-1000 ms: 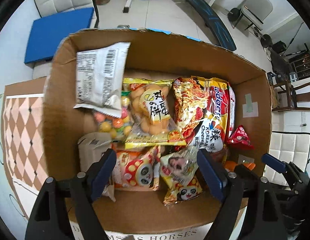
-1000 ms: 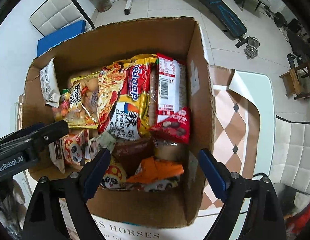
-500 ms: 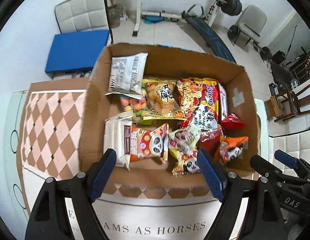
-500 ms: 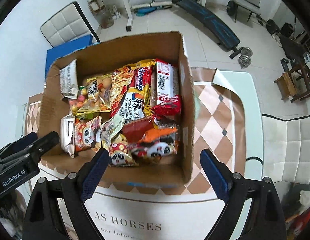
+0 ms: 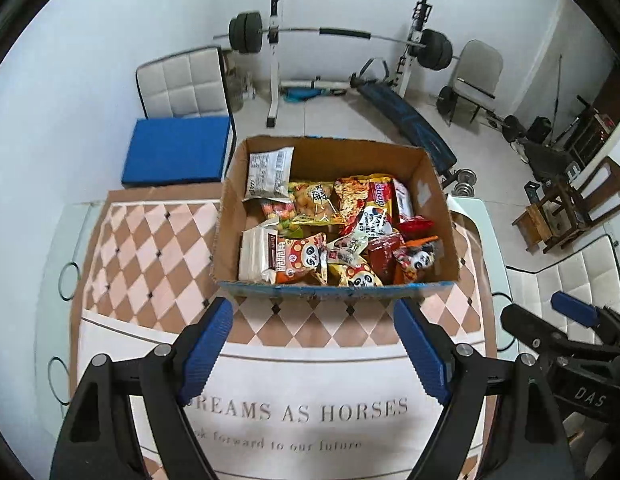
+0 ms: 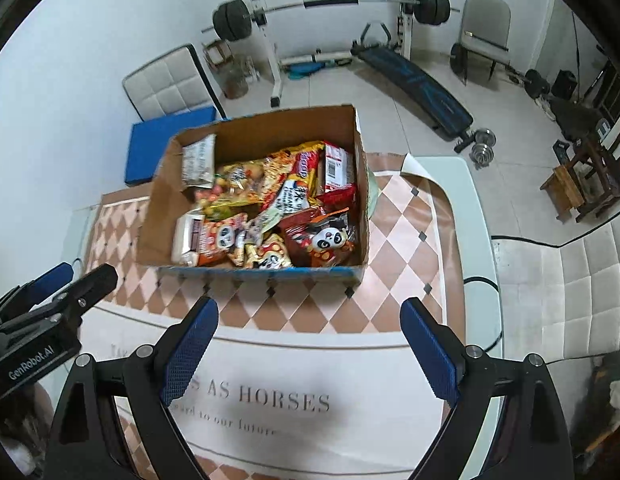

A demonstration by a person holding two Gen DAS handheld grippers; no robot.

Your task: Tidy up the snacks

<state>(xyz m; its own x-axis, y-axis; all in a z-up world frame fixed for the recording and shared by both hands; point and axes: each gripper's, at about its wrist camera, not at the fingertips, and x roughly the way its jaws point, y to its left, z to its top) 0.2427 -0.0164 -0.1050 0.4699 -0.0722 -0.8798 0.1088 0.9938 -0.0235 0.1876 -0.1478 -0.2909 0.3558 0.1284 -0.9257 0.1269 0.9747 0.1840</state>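
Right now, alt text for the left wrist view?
An open cardboard box packed with snack packets sits on a checkered mat. The left gripper hangs over the mat short of the box, jaws open and empty; gym equipment stands behind.

Brown box (image 5: 430,184), blue-padded fingers (image 5: 205,344)

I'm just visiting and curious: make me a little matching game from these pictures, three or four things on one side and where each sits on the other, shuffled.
Things:
1. cardboard box
2. white packet with barcode
3. orange panda packet
4. blue cushion

Places:
A. on the white padded chair beyond the table
B. leaning on the box's far left inside wall
C. near right corner inside the box
D. on the diamond-patterned table mat

Pairs: 1-D, 2-B, 3-C, 4-A
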